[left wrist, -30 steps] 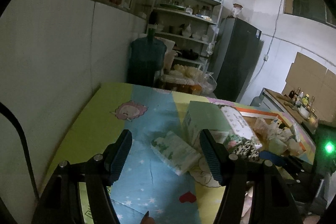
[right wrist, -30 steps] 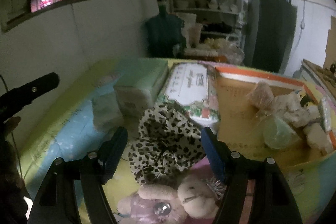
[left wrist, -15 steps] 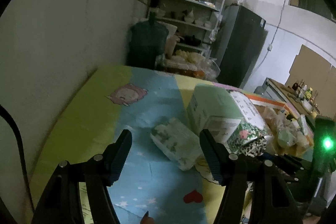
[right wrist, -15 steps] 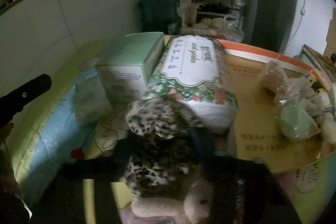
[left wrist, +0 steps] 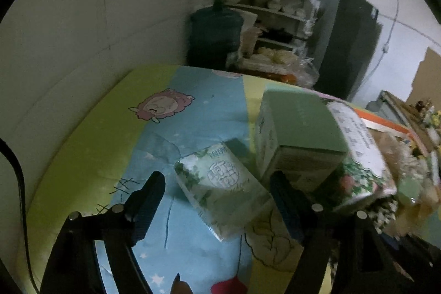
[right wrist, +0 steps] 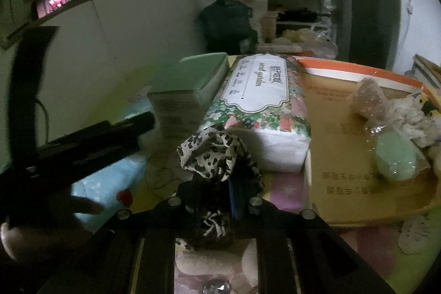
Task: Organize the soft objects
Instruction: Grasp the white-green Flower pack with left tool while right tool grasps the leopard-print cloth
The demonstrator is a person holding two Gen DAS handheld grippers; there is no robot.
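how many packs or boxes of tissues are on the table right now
3: a small soft pack between the open left claw's fingers, a green box behind it, a floral pack beside the box. More may be hidden.

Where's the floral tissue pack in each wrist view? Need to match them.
Left wrist: floral tissue pack at right of centre, leaning against the right side of the green box.
Right wrist: floral tissue pack in the centre, just beyond the leopard-print cloth.
Shared landmark: the green box, directly left of the pack in both.
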